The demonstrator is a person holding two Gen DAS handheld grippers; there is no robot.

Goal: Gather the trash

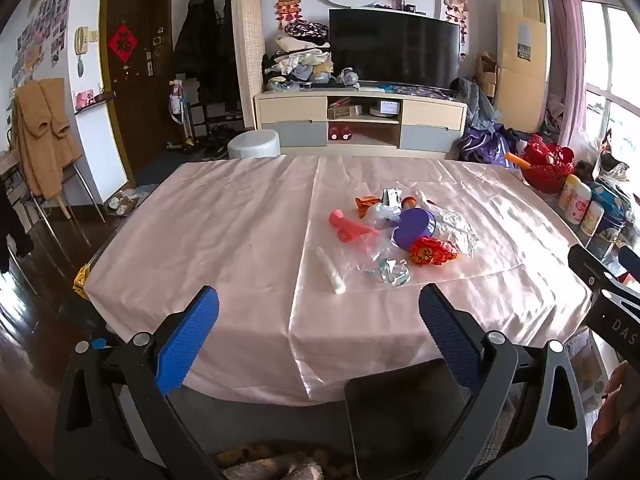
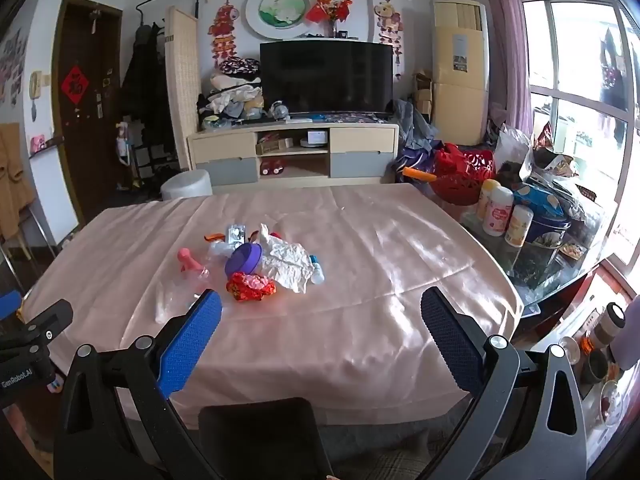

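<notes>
Left wrist view: trash pile uncollected on the table, both grippers empty and spread wide.

Nothing looks gathered yet; the left gripper [image 1: 319, 312] and right gripper [image 2: 321, 314] hang over the near edge of the pink tablecloth [image 1: 224, 216], well short of the trash. The litter sits mid-table in one loose cluster: purple cup [image 1: 414, 227], crumpled white paper [image 2: 290, 262], red wrapper [image 1: 430, 251], pink balloon [image 1: 348, 227], clear plastic film [image 1: 376, 258], white stick [image 1: 331, 270].

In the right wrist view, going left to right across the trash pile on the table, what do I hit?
Pink plastic piece → purple lid → crumpled white paper → small blue-and-white bit at the paper's right edge. The red patterned wrapper lies nearer the camera, below the lid, so I leave it out of the order.
</notes>
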